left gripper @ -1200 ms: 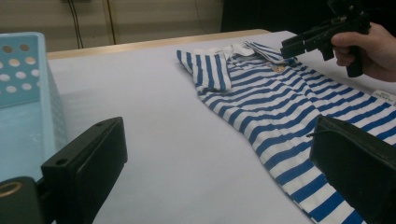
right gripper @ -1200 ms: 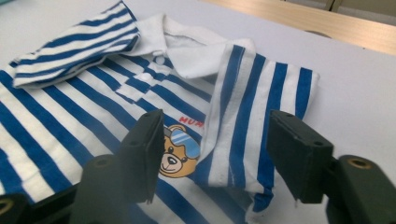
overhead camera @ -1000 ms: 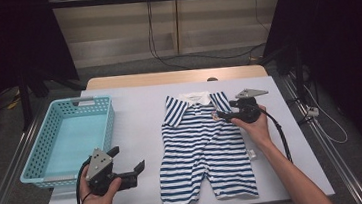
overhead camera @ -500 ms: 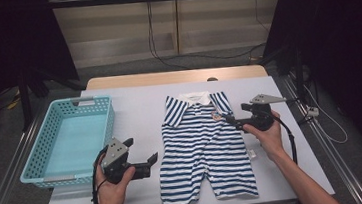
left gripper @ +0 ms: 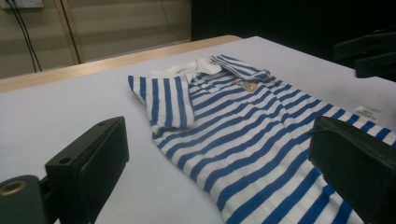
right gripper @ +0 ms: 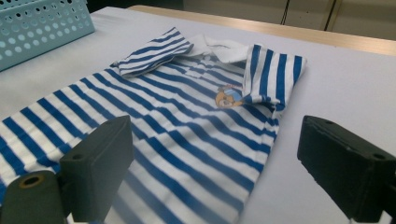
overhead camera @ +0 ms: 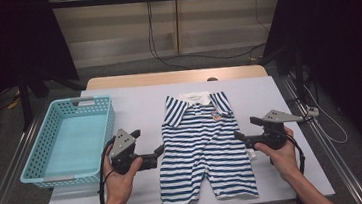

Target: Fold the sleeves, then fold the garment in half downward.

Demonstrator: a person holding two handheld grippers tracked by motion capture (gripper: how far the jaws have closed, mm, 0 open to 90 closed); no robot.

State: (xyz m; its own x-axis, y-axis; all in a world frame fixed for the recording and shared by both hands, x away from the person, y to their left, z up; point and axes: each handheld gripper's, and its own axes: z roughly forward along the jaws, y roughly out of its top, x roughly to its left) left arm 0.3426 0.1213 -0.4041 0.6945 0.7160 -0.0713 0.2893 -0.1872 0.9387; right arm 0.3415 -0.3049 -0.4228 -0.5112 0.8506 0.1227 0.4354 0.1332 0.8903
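A blue-and-white striped baby romper point(overhead camera: 203, 147) lies flat on the white table, collar away from me and both short sleeves folded inward. A small badge point(right gripper: 227, 97) sits on its chest. My left gripper point(overhead camera: 157, 155) hovers at the romper's left edge near the waist and is open, with the striped cloth point(left gripper: 252, 140) ahead of its jaws. My right gripper point(overhead camera: 245, 129) is at the right edge, also open. Its jaws have just been opening, and they stand wide over the romper point(right gripper: 187, 135) without pressing on it.
An empty teal plastic basket point(overhead camera: 36, 147) stands at the left of the table; its corner point(right gripper: 42, 25) appears in the right gripper view. A white care label point(overhead camera: 251, 153) sticks out at the romper's right side. A wooden table edge point(overhead camera: 166, 77) runs along the back.
My right gripper has let go of the right sleeve and drawn back to the romper's right edge. My left gripper has moved right, up to the left edge.
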